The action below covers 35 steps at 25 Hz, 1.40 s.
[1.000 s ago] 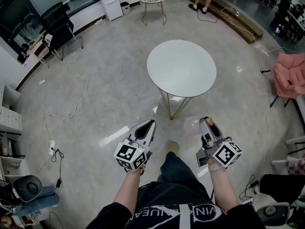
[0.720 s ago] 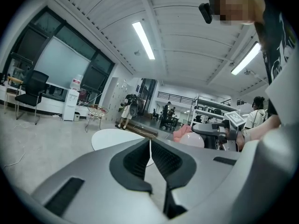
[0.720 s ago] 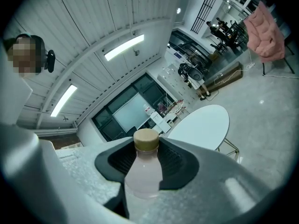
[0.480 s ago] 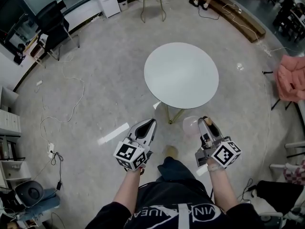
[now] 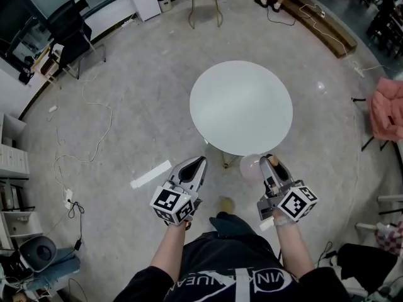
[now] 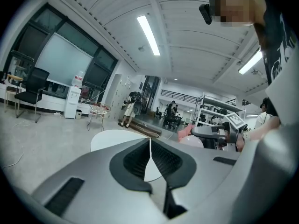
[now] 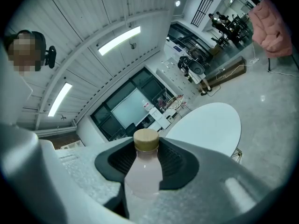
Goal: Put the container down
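Moved in on the round white table [image 5: 241,106] since a second back: sitting bigger and lower in the head view now, near edge almost up against the gripper tips. Same carry otherwise, both grippers parked in the same spot out in front of the body.

Still pinching the container [image 7: 142,169] with the right gripper [image 5: 271,168]. Pale pinkish bottle, tan cap [image 7: 146,140] poking up past the jaws, squeezed from both sides around the body. Up in the air, not resting on anything, hanging right about at the near rim of the table as seen from above. Hard to call whether actually over the top yet or just short of it.

Left gripper [image 5: 194,168] pressed together on nothing, just along for the ride.

Progress-wise: pickup done, walk-over pretty much done, actual put-down not started. Left to do, by the look of it: reach out over the tabletop, lower until the base sits flat, spread the jaws, back off. Plenty of bare table to aim for. Calling it a bit past halfway, but only a guess.
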{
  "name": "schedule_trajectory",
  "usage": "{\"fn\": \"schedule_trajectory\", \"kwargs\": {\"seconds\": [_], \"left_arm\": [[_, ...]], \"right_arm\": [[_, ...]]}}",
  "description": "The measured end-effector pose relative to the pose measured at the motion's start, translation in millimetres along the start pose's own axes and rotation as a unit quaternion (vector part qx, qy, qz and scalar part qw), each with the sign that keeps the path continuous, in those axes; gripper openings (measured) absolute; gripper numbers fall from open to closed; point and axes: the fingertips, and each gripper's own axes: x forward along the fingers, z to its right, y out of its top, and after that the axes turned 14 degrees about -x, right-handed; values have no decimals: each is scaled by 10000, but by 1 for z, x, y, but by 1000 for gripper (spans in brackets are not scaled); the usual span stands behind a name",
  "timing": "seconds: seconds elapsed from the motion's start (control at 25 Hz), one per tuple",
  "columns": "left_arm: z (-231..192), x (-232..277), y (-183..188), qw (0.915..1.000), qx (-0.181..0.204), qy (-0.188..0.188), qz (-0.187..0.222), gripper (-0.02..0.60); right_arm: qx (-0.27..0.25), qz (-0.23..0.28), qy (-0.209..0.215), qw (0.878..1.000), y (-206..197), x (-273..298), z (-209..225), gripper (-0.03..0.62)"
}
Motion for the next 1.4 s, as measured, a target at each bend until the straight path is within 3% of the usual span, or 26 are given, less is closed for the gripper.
{"fn": "schedule_trajectory", "kwargs": {"seconds": [0.28, 0.84, 1.4], "left_arm": [[-6, 23, 6, 9999, -20, 96, 100, 15], [-18, 17, -9, 9992, -134, 317, -208, 15], [-34, 78, -7, 9985, -246, -15, -480, 15]], "right_arm": [[0, -42, 72, 10000, 6, 14, 22, 137], [252, -149, -27, 9996, -4, 27, 36, 137], [271, -263, -287, 9989, -3, 53, 72, 137]]}}
